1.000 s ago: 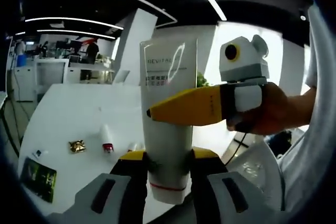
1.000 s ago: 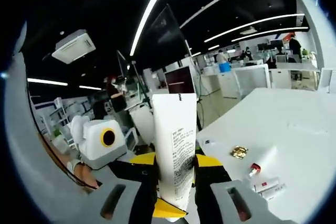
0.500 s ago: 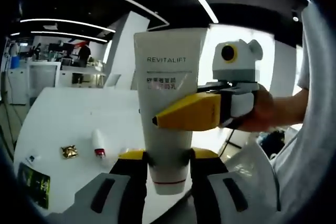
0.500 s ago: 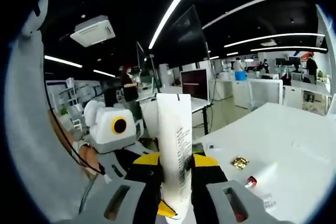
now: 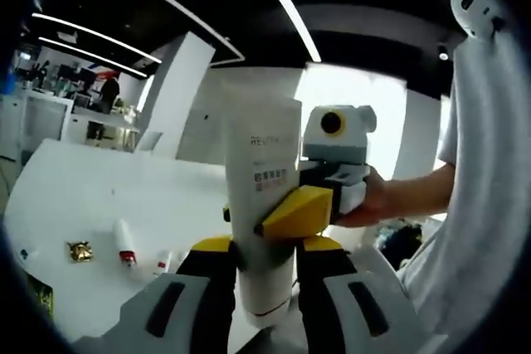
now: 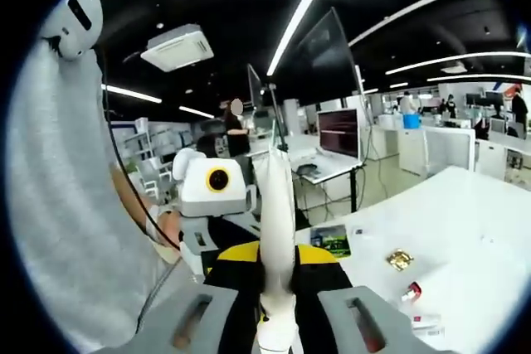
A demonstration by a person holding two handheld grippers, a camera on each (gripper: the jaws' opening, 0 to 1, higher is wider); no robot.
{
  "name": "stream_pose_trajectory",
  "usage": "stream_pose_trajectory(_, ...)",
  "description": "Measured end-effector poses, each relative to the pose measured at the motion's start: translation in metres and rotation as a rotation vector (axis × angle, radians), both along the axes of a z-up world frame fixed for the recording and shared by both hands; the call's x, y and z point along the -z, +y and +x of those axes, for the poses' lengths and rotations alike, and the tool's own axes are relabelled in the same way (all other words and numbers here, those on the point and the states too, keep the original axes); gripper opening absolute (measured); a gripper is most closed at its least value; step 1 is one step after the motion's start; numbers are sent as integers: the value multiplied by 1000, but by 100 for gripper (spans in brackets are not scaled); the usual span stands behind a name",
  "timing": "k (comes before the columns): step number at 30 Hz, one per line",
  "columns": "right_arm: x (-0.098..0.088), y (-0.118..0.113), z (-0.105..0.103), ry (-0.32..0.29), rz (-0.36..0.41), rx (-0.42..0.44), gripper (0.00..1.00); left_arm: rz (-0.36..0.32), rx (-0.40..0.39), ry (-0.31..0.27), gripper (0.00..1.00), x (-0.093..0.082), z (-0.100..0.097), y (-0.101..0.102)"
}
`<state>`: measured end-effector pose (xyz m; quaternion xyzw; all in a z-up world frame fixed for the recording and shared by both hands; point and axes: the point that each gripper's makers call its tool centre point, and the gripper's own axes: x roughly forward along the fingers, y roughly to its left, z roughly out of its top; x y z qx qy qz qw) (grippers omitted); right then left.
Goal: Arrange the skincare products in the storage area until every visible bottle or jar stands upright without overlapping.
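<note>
A white Revitalift tube (image 5: pixel 262 192) is held up in the air, cap end down, above the white table (image 5: pixel 75 196). My left gripper (image 5: pixel 264 248) is shut on its lower part. From the right, my right gripper (image 5: pixel 289 215) clamps the tube's middle with a yellow jaw across its front, a hand behind it. In the right gripper view the tube (image 6: pixel 276 221) shows edge-on, with my right gripper (image 6: pixel 278 261) shut on it and my left gripper (image 6: pixel 221 225) just left of it. A small red-capped tube (image 5: pixel 124 243) lies on the table.
On the table lie a gold wrapped item (image 5: pixel 80 251), a second small tube (image 5: pixel 162 263) and a green card (image 6: pixel 332 240). The red-capped tube (image 6: pixel 411 292) and gold item (image 6: pixel 401 259) lie to the right. A person in a grey sleeve (image 6: pixel 75 205) stands close.
The tube has turned between the grippers: its broad face showed in the right gripper view, now its edge. The right gripper's jaw sits lower and nearer the left gripper's jaws.
</note>
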<state>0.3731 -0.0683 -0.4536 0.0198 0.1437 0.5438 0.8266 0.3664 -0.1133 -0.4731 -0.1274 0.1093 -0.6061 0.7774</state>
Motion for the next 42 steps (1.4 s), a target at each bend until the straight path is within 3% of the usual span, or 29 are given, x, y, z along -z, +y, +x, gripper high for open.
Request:
stream_pose_trajectory(5,-6,4,-15,6,25,-110,6,-33,81,30,23,-4,-13,-4)
stream_pose_trajectory(11,-12,6,-24,21,74,-167,6,-77,145,70,21,-9,-21,-4)
stream_pose_trajectory(18,-11,7,-29,59,112,-215,6,-80,180,48,18,-10,-28,-5)
stream_pose_trajectory(22,-10,7,-24,81,134,-186,7,-68,151,66,17,-8,-24,-4)
stream_pose_trajectory(30,-1,9,-7,101,107,-91,13,-31,68,98,15,1,-8,1)
stream_pose_trajectory(42,6,9,3,92,34,-35,18,53,-11,27,14,12,3,4)
